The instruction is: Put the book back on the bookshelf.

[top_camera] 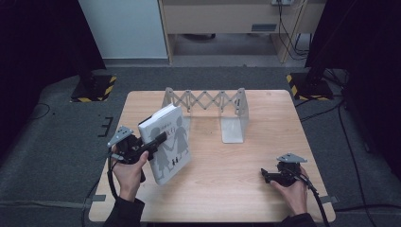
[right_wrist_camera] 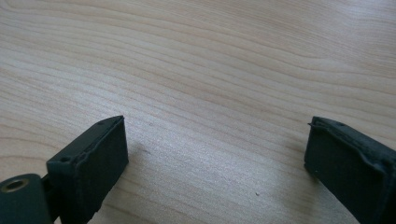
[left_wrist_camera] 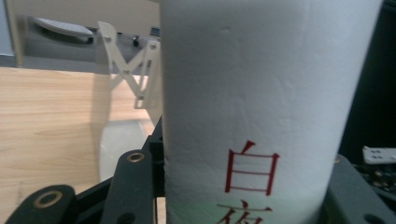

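A: Left claw [top_camera: 158, 140] is gripping the book [top_camera: 168, 142], pads clamped across its thickness near the spine; the book is tilting up off the counter [top_camera: 236, 161], its lower corner apparently touching the wood, cover facing the camera.

B: Long axis?

A: Running from lower right up to upper left in the high view, so it is leaning, not upright. The folding rack [top_camera: 222, 106] is sitting behind it and to the right, near, not touching.

B: Right claw [top_camera: 265, 174]?

A: Lying low on the counter at the right, well apart from the book, jaws standing wide with nothing between them. Left hand is nearer the rack, so it is probably doing the carrying.
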`<state>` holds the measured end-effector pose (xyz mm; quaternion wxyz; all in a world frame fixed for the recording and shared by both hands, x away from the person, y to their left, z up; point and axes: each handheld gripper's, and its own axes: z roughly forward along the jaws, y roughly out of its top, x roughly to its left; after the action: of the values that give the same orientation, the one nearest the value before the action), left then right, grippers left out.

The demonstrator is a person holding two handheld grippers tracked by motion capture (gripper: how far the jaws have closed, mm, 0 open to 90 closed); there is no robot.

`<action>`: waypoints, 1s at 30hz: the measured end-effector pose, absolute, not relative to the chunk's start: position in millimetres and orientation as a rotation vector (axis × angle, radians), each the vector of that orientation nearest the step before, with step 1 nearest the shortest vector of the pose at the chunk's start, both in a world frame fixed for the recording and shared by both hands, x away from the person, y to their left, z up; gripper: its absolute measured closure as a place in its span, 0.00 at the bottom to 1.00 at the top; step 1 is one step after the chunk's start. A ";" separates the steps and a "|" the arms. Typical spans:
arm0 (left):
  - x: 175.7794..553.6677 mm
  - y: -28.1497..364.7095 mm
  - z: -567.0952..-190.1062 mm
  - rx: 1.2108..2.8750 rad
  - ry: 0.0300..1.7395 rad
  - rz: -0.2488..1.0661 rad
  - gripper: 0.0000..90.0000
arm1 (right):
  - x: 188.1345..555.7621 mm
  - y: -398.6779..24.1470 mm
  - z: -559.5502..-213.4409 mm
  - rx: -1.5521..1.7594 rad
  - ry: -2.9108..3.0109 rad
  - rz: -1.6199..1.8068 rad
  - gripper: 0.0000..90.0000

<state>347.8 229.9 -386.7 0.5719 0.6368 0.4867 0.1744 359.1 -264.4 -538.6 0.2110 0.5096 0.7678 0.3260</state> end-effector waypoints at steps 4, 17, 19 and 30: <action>359.7 231.4 -383.7 1.508 1.176 0.437 0.59 | 359.4 -263.9 -538.8 1.416 2.136 0.907 0.06; 395.7 226.2 -369.8 1.518 1.218 0.535 0.59 | 359.4 -263.9 -538.7 1.416 2.136 0.907 0.06; 401.5 223.0 -367.9 1.522 1.221 0.548 0.59 | 359.4 -263.9 -538.7 1.417 2.136 0.907 0.06; 429.1 199.4 -370.4 1.540 1.230 0.610 0.59 | 359.4 -263.9 -538.7 1.417 2.136 0.908 0.06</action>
<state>429.1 199.4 -370.4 0.5135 0.6404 0.5116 0.2539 359.4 -263.9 -538.7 0.2095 0.5094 0.7681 0.3264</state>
